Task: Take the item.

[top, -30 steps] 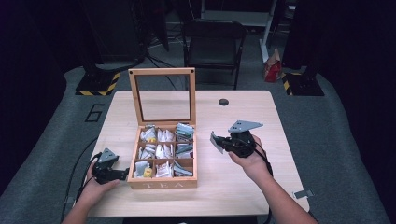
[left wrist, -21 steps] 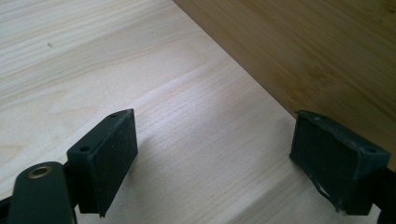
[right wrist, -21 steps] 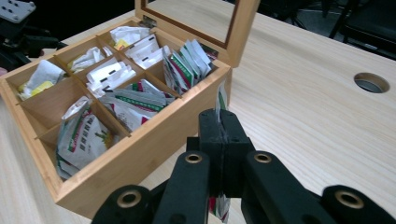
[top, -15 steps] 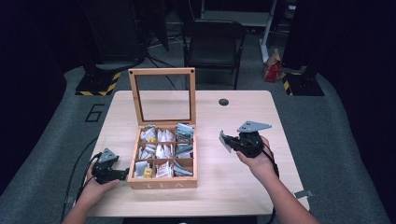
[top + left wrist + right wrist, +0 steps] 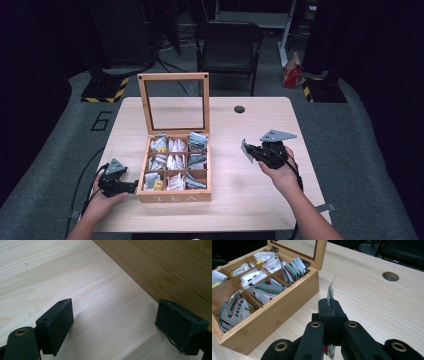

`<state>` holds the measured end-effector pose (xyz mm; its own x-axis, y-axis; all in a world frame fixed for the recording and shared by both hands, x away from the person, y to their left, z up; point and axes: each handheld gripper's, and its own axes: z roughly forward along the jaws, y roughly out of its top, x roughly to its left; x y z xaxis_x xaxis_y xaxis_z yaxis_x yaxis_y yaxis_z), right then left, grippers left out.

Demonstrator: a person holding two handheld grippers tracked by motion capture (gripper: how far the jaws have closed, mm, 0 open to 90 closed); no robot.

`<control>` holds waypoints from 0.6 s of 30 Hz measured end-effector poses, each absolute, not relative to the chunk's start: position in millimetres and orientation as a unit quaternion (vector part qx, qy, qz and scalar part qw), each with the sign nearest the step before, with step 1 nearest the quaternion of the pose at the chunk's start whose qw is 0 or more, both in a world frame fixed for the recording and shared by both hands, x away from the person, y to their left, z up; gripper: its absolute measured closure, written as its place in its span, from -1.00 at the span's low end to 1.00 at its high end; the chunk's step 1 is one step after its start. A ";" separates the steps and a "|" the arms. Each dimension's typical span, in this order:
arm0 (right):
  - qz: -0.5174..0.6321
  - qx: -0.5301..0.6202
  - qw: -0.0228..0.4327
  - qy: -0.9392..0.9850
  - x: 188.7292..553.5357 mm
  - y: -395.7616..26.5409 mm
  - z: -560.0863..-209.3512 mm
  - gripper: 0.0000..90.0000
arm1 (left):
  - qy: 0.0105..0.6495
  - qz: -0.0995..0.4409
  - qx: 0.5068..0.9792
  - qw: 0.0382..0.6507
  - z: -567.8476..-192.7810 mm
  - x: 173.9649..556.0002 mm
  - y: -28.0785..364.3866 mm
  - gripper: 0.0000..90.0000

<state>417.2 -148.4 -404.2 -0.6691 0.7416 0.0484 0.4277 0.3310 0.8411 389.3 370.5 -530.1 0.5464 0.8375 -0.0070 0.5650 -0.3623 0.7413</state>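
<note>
A wooden tea box with its glass lid standing up sits mid-table, its compartments full of tea packets. My right gripper hovers right of the box, shut on one tea packet that stands edge-on between its jaws. My left gripper rests on the table at the box's front left corner, its jaws open with nothing but bare wood between them; the box wall lies just beside its right fingertip.
The light wooden table has a round cable hole at its far side. A black folding chair stands behind the table. Cables trail from the left gripper off the table's near edge.
My right gripper has carried the tea packet further right and slightly nearer, away from the box. The left gripper has stayed put.
</note>
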 end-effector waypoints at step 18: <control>0.427 0.392 0.188 0.793 414.0 -159.9 -432.5 1.00 | 0.436 0.190 0.803 0.358 -530.0 389.3 370.6 -0.69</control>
